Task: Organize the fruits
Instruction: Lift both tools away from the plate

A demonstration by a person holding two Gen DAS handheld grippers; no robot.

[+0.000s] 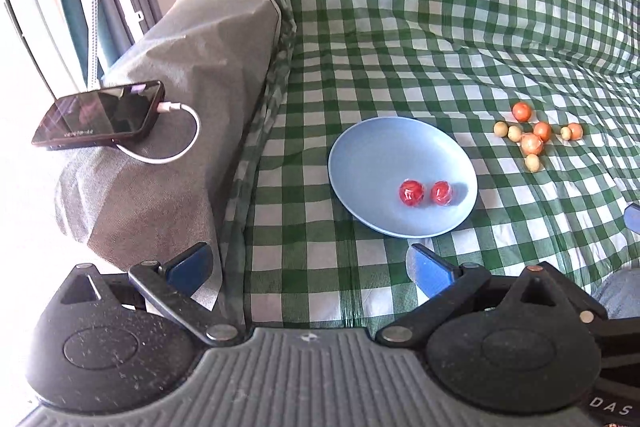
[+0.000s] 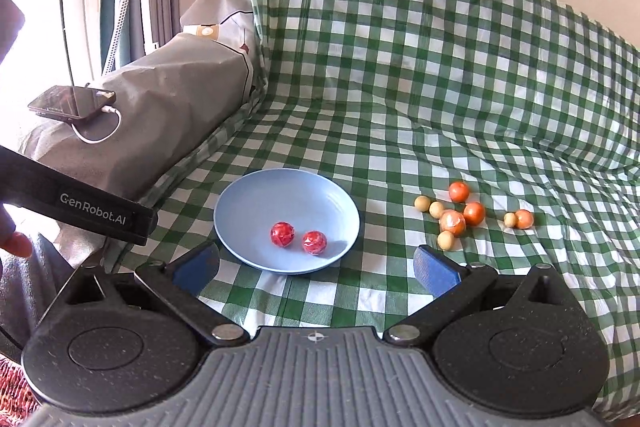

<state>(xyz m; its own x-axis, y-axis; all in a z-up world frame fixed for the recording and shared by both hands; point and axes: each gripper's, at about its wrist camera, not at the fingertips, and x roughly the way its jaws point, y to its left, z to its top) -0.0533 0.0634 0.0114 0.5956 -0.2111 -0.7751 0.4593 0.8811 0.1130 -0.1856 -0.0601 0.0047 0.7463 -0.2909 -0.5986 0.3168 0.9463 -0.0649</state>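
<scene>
Hovering wide open and empty, the right hand-held gripper [image 2: 316, 265] hangs above the near edge of the checked cloth [image 2: 400, 75], its blue pads spread with nothing between them. The left hand-held gripper [image 1: 308, 265] stands just as wide apart and carries nothing either.

Just beyond the right one sits the blue plate [image 2: 256, 195], with two red wrapped fruits [image 2: 298, 238] lying side by side in its near half, close but not clearly touching. To the right of the plate, apart from it, a loose cluster of orange and pale yellow fruits [image 2: 460, 213] rests on the cloth, several touching one another. On the far left a phone [image 2: 72, 102] with its white cable lies on a grey padded armrest [image 2: 172, 115].

The risks are mostly about rolling. The fruits are small and round and the cloth is wrinkled over a soft surface, so a pad nudging one fruit in the tight cluster would likely scatter its neighbours. Closing slightly off-centre could squirt a fruit out sideways. A fruit dropped onto the shallow plate may bounce against the two red ones or roll over the rim.
</scene>
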